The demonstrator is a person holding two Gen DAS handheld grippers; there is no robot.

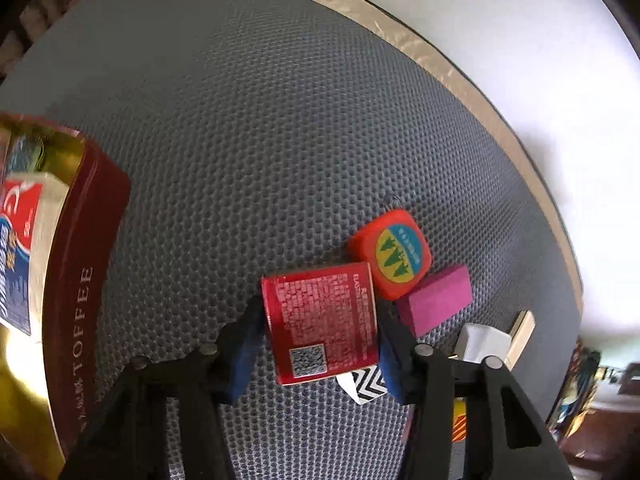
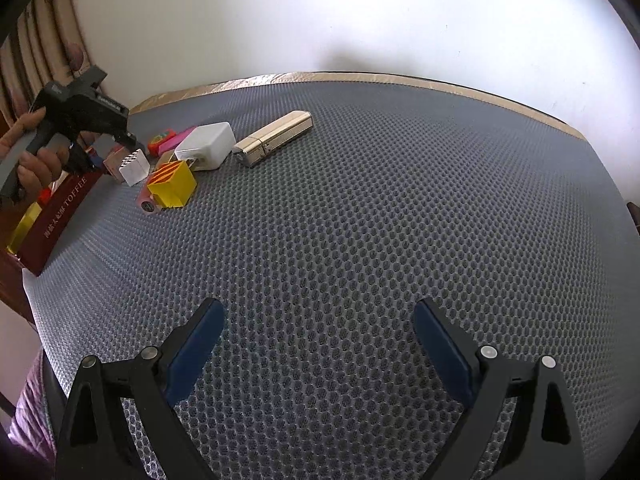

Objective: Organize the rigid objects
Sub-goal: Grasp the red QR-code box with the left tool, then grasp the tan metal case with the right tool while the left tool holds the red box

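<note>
Glossy red box [image 1: 322, 322] pinched by left gripper [image 1: 318, 344]; right gripper [image 2: 318, 346] spread.

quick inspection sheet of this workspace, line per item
surface: grey honeycomb mat with a tan edge strip, against a white wall
job's things: small red box between the left gripper's pads; dark red toffee tin open, with packets inside
clutter: orange tape measure, magenta block, white charger, yellow striped cube, white chevron cube and gold lighter clustered beside the tin
grippers: left gripper shut on the small red box; right gripper open over bare mat, holding nothing
cables: nothing seen
surroundings: curtain at left; the person's hand holds the left gripper
</note>
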